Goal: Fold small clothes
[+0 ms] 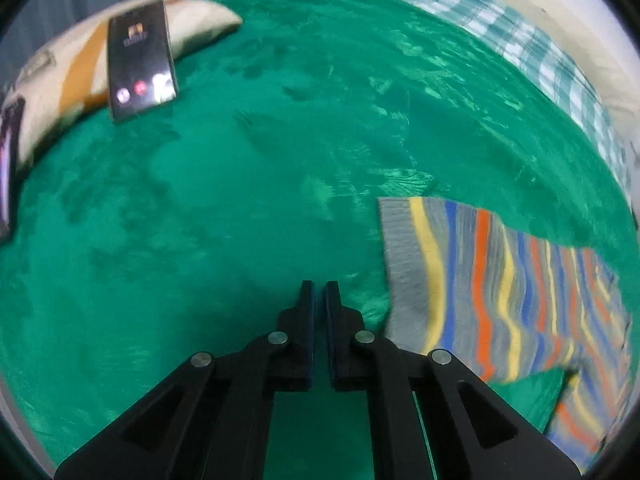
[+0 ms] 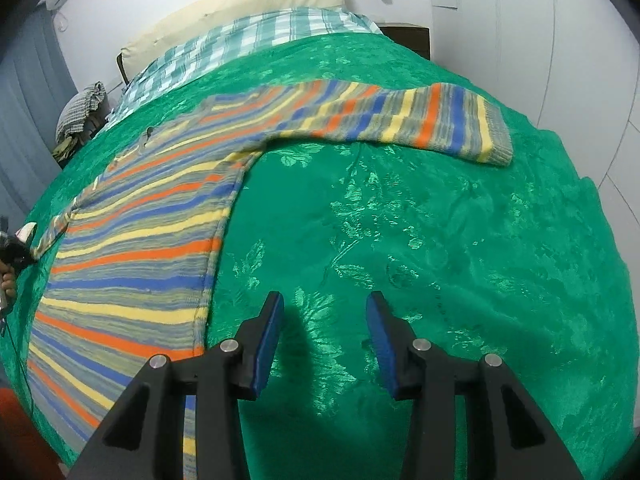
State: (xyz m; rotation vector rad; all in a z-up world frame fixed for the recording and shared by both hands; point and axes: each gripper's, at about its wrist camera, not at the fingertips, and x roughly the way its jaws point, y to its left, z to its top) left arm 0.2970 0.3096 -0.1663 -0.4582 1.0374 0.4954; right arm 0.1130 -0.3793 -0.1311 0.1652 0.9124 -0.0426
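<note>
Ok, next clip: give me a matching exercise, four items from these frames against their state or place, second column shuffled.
Column one:
1. left gripper
2. right gripper
3. striped knitted sweater
4. black smartphone with lit screen

Column two:
A. leaning on a cream and orange pillow
B. shut, nothing between its fingers
C. spread flat on the green patterned bedspread, one sleeve stretched out
D. open over bare bedspread

Pairs: 1-B, 2-D, 3-C, 4-A
</note>
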